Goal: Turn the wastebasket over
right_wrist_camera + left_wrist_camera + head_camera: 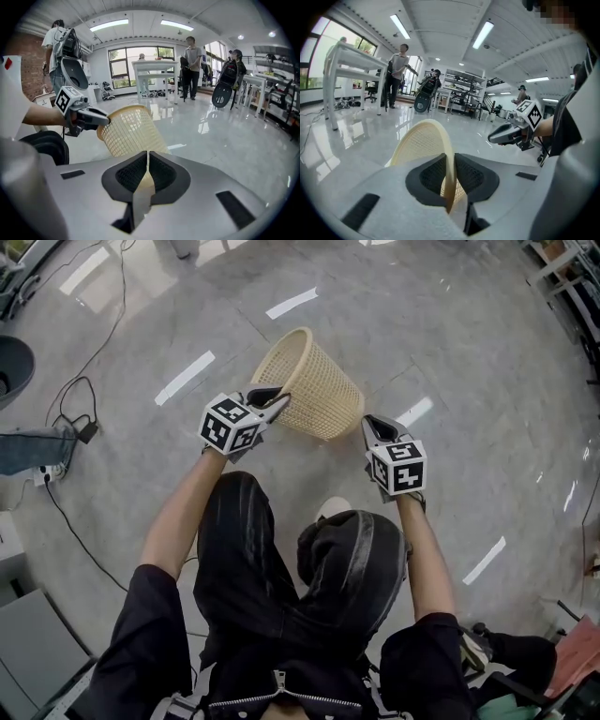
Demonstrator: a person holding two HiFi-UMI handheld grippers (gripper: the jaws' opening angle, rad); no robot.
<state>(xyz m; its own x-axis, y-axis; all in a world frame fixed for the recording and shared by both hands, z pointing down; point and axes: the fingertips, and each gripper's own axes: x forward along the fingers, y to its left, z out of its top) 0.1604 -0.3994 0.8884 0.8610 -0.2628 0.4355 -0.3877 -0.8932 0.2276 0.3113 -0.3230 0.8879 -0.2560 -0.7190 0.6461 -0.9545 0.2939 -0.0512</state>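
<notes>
Wastebasket (314,381): one, cream lattice, tipped sideways over the floor (450,352).

Head view: two grippers. The left gripper (274,401) is at the basket's rim, and the right gripper (375,427) is just beside its base.

Left gripper view: both jaws are clamped on the rim wall.

Right gripper view: the jaws are pressed together with nothing between them, and the basket lies beyond.

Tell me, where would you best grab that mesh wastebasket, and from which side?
By the rim, as the left gripper has it: one of the fingers inside the open mouth, one outside, coming from the mouth end. The wall of the wastebasket is thin there, while its round body looks too wide to span.
</notes>
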